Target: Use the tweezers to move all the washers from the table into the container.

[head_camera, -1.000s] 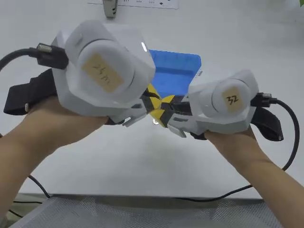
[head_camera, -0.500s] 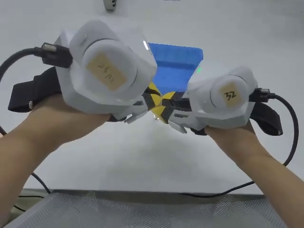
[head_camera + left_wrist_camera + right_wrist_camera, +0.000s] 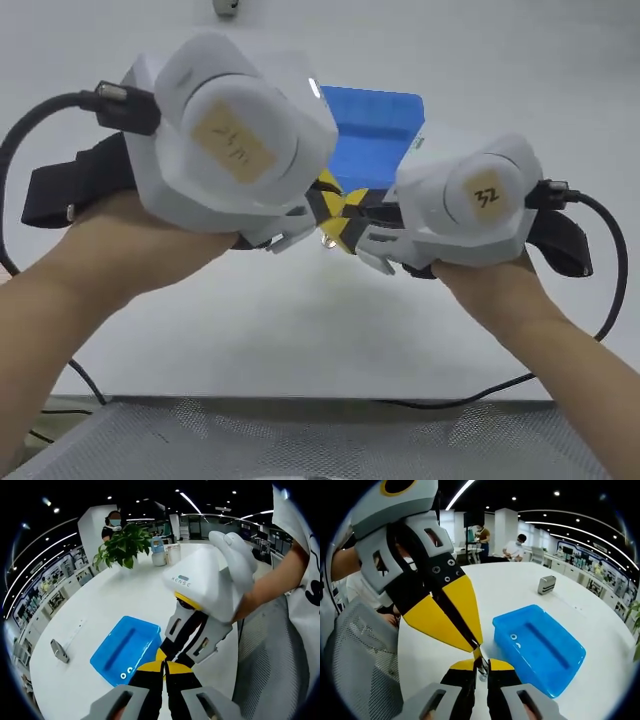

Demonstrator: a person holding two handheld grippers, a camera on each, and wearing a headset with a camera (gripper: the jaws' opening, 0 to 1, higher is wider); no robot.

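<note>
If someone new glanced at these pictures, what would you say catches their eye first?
The left gripper and right gripper, both white with yellow-and-black jaws, stand tip to tip at the centre of the head view, each held in a hand. Just behind them on the white table sits a bright blue container, with two small washers lying inside it.

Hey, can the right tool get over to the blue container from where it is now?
Probably yes. The right tool sits close beside the container with open table between; the left tool meets its tips from the other side, off that path.
</note>
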